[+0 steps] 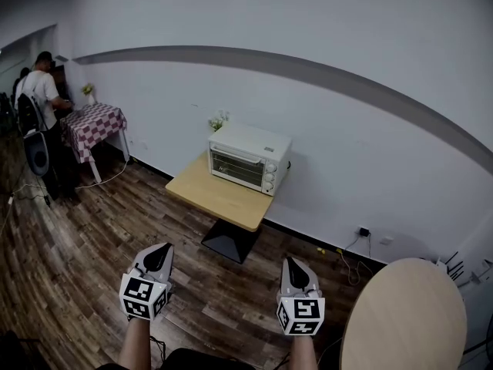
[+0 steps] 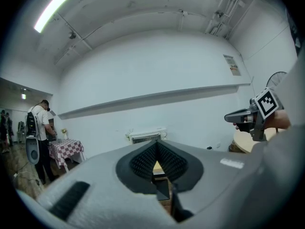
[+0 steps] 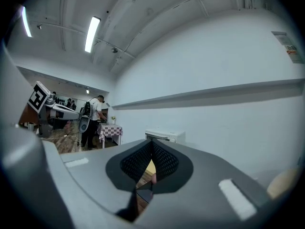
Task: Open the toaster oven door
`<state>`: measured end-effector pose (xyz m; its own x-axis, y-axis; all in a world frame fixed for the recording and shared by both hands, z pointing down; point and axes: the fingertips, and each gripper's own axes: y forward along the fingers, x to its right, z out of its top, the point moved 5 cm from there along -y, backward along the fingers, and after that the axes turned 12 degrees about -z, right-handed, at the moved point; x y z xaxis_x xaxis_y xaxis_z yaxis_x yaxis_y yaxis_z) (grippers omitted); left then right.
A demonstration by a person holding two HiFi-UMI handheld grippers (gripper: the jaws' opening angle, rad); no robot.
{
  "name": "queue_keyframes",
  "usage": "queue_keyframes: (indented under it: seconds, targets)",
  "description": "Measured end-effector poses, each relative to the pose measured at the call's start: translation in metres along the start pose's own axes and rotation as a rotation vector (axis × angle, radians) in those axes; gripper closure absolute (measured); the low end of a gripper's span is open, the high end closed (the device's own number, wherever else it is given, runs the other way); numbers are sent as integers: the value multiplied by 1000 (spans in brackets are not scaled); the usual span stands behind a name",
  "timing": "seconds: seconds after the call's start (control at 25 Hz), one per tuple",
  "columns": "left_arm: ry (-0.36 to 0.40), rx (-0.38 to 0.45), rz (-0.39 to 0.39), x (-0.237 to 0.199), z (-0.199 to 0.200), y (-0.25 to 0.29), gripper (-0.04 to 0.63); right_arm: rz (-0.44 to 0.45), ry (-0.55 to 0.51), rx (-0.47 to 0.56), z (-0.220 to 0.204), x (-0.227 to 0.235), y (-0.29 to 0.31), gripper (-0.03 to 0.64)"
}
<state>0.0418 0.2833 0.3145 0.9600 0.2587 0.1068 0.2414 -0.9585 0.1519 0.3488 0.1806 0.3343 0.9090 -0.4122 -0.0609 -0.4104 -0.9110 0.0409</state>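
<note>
While the left gripper point(image 1: 163, 249) and right gripper point(image 1: 292, 262) press ribbed jaws together, a boxy white toaster oven point(image 1: 248, 160) sits shut.

Bare lab-like hall: plain white wall point(image 1: 323, 29), plank floor point(image 1: 85, 253), exposed ceiling pipes point(image 2: 224, 6), strip light point(image 3: 92, 34), checkered-cloth table point(image 1: 94, 122).

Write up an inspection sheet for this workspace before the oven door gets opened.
Surface: small wooden table against the white wall.
Job's things: toaster oven at the table's back edge, door shut.
Clutter: small plant by the oven's left rear corner.
Grippers: left gripper and right gripper well short of the table, jaws together, empty.
Cables: wall plug with cord trailing on the floor.
Surroundings: person at a checked-cloth table; round table at right.
</note>
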Motion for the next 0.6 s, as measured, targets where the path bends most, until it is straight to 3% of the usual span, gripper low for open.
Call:
queue_keyframes:
  seconds: [0.6]
  targets:
    - [-18, 4, -19, -29, -9, 66, 595, 5, -5, -16, -10, 7, 67, 607]
